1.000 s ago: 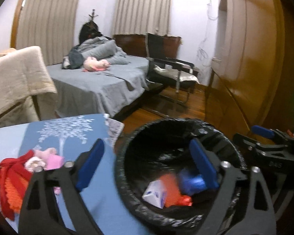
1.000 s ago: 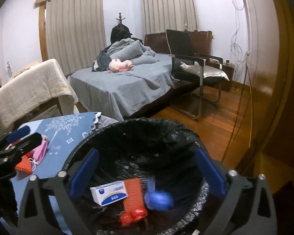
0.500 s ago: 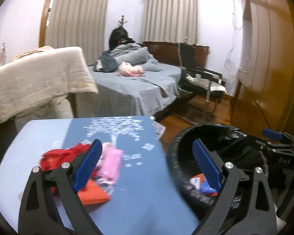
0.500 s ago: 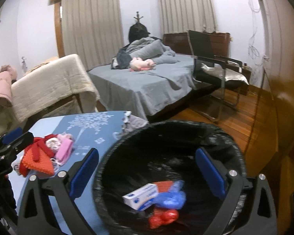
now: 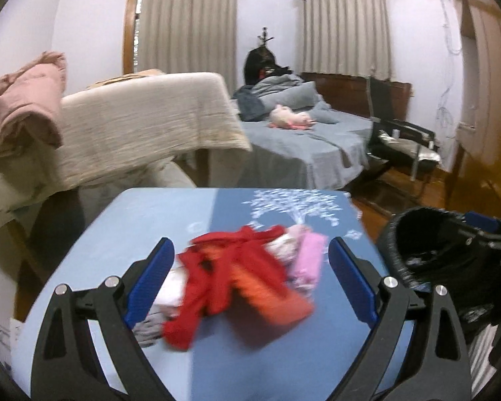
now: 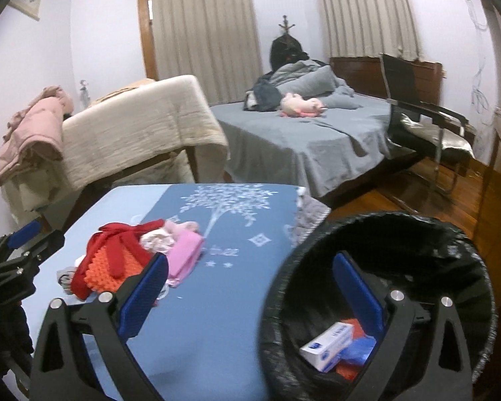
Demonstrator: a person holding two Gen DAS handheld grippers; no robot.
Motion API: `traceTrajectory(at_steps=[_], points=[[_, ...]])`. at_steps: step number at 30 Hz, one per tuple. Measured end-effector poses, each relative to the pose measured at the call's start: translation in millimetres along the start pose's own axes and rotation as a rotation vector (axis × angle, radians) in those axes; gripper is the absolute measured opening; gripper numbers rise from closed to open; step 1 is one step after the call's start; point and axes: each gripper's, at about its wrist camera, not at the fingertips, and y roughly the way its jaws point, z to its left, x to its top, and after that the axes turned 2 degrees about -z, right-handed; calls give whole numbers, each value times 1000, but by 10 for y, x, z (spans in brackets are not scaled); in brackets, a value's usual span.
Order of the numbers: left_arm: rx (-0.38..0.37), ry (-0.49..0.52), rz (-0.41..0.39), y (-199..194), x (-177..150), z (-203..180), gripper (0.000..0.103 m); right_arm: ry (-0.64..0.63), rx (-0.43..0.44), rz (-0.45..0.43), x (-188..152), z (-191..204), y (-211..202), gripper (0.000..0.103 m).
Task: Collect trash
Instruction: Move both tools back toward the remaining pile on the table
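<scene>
Blue-padded left tongs [image 5: 250, 279] stand wide open and empty over the blue surface [image 5: 150, 220], their fingers framing a heap of cloth [image 5: 237, 274]: red knit on top, an orange piece under it, a pink piece at its right side, pale bits at the left. The heap lies on the surface, blurred in the left view. The right tongs [image 6: 250, 294] are also spread wide and hold nothing; the left finger hangs over the surface beside the heap [image 6: 123, 260], the right finger over the mouth of the bin [image 6: 451, 244]. The bin is lined with a black bag and stands just off the right edge of the surface. Inside it lie a white box [image 6: 327, 342], a blue wad [image 6: 357, 351] and something orange-red [image 6: 347, 369], touching one another. A white tree pattern [image 6: 227, 202] marks the far part of the surface. Beyond it stands a piece of furniture draped in a cream blanket [image 5: 143, 127] with a pink garment [image 5: 23, 100] at its left end. Farther back are a bed [image 6: 300, 147] in grey sheets with a pink soft toy [image 6: 302, 104] on it, a black chair [image 6: 417, 113], and curtained windows.
</scene>
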Motion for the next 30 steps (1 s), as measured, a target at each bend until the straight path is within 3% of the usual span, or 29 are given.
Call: traceTrajectory(at_steps=[13,19,22,30], points=[[152,-70,79,107,-328,846,91,-66,49,51,-142,474,405,97],[161,-101,136,245,-497,1015,90,-88,55,80,-229,589,571,97],[151,-114,167,326,-565,1066,83,-92,63,94,-259,628,639,97],[135,-164,217,488,-671,1185,77,-122,73,111,-305,724,768,97]])
